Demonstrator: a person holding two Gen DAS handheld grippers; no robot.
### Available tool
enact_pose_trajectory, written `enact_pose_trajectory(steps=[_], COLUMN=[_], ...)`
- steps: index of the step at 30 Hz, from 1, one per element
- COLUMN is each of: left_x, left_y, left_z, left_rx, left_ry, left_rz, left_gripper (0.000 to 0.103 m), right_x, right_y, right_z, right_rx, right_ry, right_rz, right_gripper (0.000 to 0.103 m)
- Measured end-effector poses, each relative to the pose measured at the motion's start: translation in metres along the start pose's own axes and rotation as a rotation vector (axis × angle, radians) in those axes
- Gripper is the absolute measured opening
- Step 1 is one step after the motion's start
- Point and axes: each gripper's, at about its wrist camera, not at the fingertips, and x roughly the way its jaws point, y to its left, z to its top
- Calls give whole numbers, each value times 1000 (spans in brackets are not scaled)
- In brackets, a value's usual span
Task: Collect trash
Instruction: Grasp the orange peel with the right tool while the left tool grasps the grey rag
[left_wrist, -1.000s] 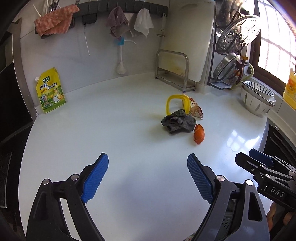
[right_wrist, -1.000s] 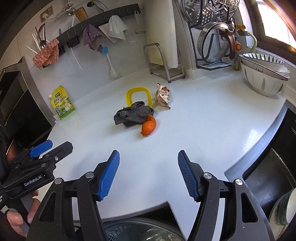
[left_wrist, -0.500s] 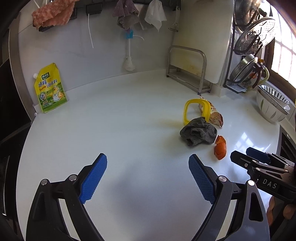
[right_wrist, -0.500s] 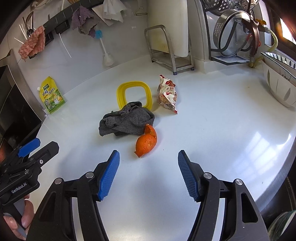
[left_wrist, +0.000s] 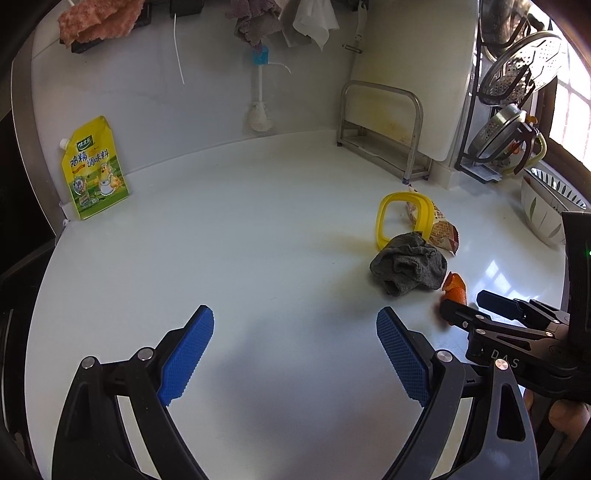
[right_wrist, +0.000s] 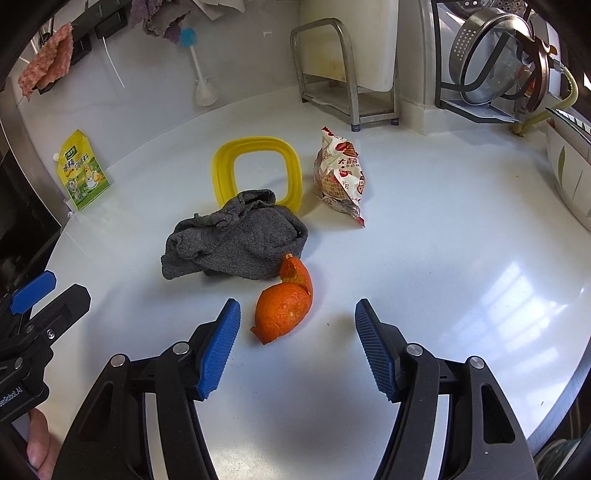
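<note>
A: Trash items?
B: Orange peel, curled, pitted skin, lying on the glossy white bench. Its long axis runs from near-left to far-right, with the torn pointed tip at the far end touching the grey rag. The snack wrapper is crinkly printed foil, elongated, long axis running away from the camera, just beside the yellow ring.
A: Ring material?
B: Smooth plastic, a rounded-square frame, lying flat. The rag, nubbly and crumpled, overlaps its near edge.
A: Right hand-held gripper?
B: Spread wide, ribbed blue pads either side of the peel's near end, not touching it. Holding nothing.
A: Left?
B: The left hand-held gripper is also spread and holds nothing, over bare bench well left of the pile. From its camera the peel sits just past the right gripper's tip.
A: Background?
B: A yellow pouch leaning upright on the back wall, and a steel rack behind the pile.
</note>
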Motion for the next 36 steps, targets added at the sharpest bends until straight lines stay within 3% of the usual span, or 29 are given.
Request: enact_pose_trajectory(steps=[4, 7, 10, 15, 27, 36], left_x=[1, 3, 4, 7, 30, 65], left_y=[-3, -4, -6, -14, -57, -84], left_z=[0, 0, 0, 1, 18, 33], left_rx=[3, 3, 1, 0, 19, 47], left_ry=[1, 4, 6, 15, 24, 43], left_rz=[-1, -1, 1, -12, -97, -54], left_gripper=[88, 88, 88, 88, 89, 89], right_x=[3, 4, 5, -2, -33, -38], right_y=[3, 3, 3, 4, -53, -60], right_z=[0, 2, 1, -1, 1, 1], right_rx=[-21, -34, -43, -56, 141, 178], right_ry=[-4, -9, -12, -39, -114, -118], right_rz=[-1, -4, 6, 6, -3, 33], right_gripper=[57, 48, 30, 21, 20, 20])
